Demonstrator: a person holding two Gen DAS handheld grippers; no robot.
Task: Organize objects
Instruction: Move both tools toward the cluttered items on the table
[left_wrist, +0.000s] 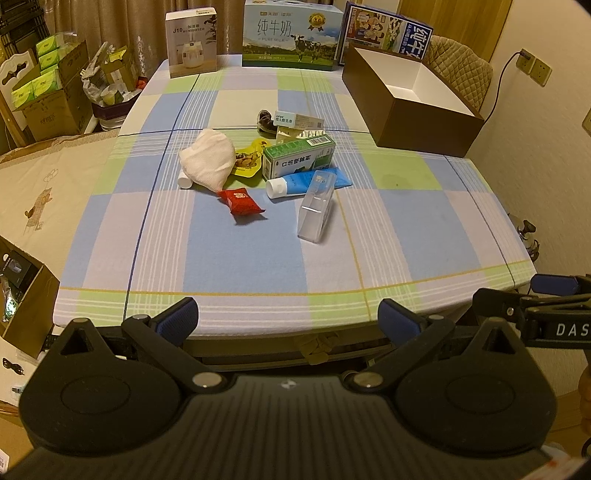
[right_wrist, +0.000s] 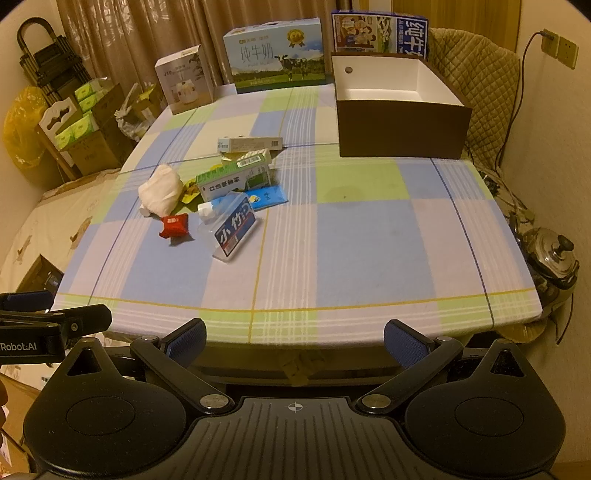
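Observation:
A pile of small objects lies mid-table: a white cloth bundle (left_wrist: 208, 158), a red snack packet (left_wrist: 242, 201), a yellow snack pouch (left_wrist: 248, 160), a green medicine box (left_wrist: 299, 155), a blue tube (left_wrist: 306, 181), a clear plastic case (left_wrist: 317, 206) and small boxes (left_wrist: 297, 123). An open brown box (left_wrist: 410, 99) with a white inside stands at the back right. My left gripper (left_wrist: 288, 317) is open and empty at the table's near edge. My right gripper (right_wrist: 295, 338) is open and empty, also at the near edge. The pile (right_wrist: 221, 192) and brown box (right_wrist: 399, 110) show in the right wrist view.
A humidifier box (left_wrist: 191, 42) and milk cartons (left_wrist: 291, 35) stand along the table's back edge. Cardboard boxes (left_wrist: 48, 92) and clutter sit left of the table. A metal pot (right_wrist: 550, 254) sits off the right edge. A checked cloth (left_wrist: 258, 258) covers the table.

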